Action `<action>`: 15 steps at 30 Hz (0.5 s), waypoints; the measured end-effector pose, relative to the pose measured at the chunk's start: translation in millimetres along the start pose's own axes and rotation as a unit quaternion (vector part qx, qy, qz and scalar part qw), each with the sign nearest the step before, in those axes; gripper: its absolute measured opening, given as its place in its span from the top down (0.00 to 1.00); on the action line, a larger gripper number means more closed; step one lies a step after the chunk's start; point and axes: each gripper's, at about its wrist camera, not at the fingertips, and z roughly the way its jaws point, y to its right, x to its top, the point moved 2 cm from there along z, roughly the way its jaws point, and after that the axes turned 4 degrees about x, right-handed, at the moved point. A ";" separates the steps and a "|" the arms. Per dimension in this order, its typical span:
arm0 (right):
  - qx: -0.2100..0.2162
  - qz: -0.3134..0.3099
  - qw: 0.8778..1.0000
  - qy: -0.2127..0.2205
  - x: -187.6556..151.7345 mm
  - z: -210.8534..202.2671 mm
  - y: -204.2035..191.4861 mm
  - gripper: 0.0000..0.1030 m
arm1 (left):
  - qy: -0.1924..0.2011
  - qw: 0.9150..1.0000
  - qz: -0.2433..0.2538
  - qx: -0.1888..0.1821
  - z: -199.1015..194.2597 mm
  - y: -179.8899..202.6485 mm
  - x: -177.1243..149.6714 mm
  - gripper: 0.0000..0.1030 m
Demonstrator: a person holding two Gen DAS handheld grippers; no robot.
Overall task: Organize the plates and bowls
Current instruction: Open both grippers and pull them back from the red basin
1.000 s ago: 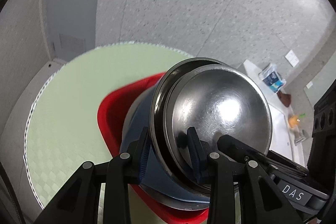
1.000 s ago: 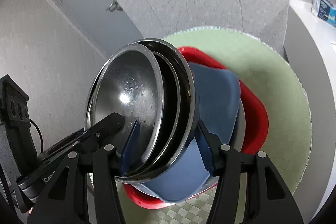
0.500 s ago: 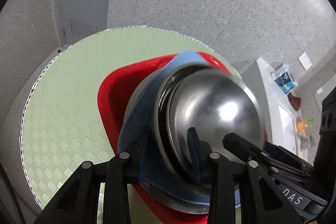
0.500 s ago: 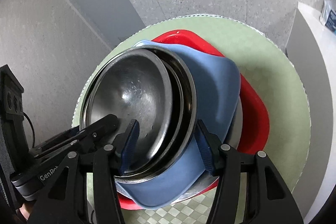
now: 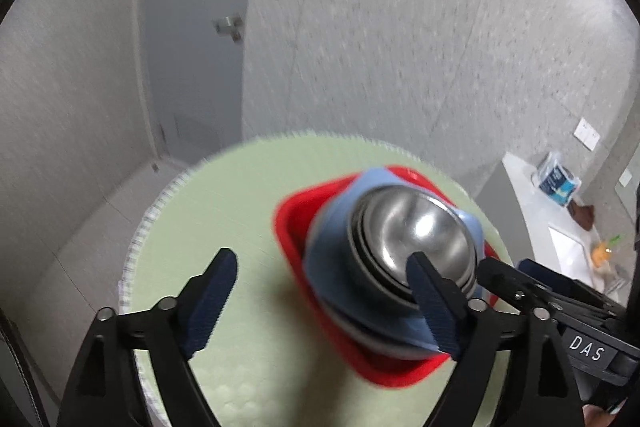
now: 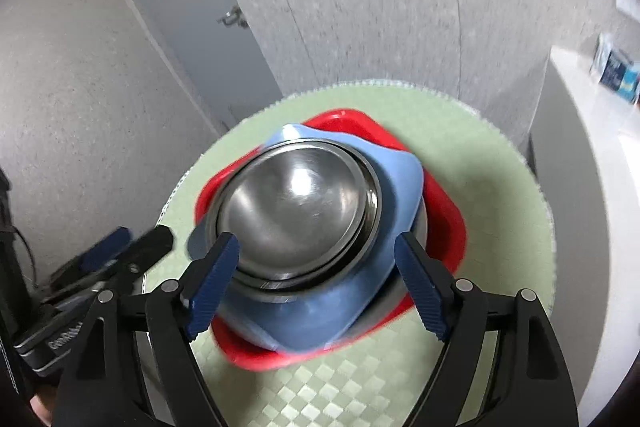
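Stack of dishes on a round bench (image 6: 500,187) covered with a pale green chequered mat. A red square tray (image 6: 448,219) lies flat on the mat, near the middle of the bench. Inside the tray sits a blue dish with lobed corners (image 6: 320,323), and nested in that dish are stainless steel bowls (image 6: 292,211), their rims showing as concentric rings; the exact number of bowls cannot be told. In the left wrist view the same stack appears to the right of centre: red tray (image 5: 292,227), blue dish (image 5: 328,259), steel bowls (image 5: 416,239).

The right gripper (image 6: 316,283) is spread wide, its blue-padded fingers (image 6: 212,287) standing on either side of the stack in the picture, holding nothing. The left gripper (image 5: 320,303) is likewise spread wide and empty; its left finger stands over bare mat and its right finger overlaps the near side of the stack in the picture. Whether any finger touches the dishes cannot be told.

Each gripper appears at the edge of the other's view. Behind the bench are speckled grey walls and a grey door (image 6: 188,11).
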 end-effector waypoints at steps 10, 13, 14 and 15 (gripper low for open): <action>-0.049 -0.044 0.994 0.093 -82.8 -112.6 -71.8 0.08 | 0.136 0.989 0.046 0.045 -161.4 -32.7 -91.7 0.01; -0.066 -0.044 0.990 0.116 -118.3 -150.5 -91.4 0.07 | 0.150 0.986 0.060 0.041 -202.1 -42.8 -126.0 0.01; -0.072 -0.045 0.989 0.121 -127.8 -160.0 -95.5 0.05 | 0.155 0.985 0.062 0.041 -216.2 -47.4 -139.2 0.01; -0.082 -0.046 0.987 0.130 -142.1 -173.8 -104.3 0.04 | 0.158 0.985 0.063 0.040 -230.1 -54.6 -152.1 0.01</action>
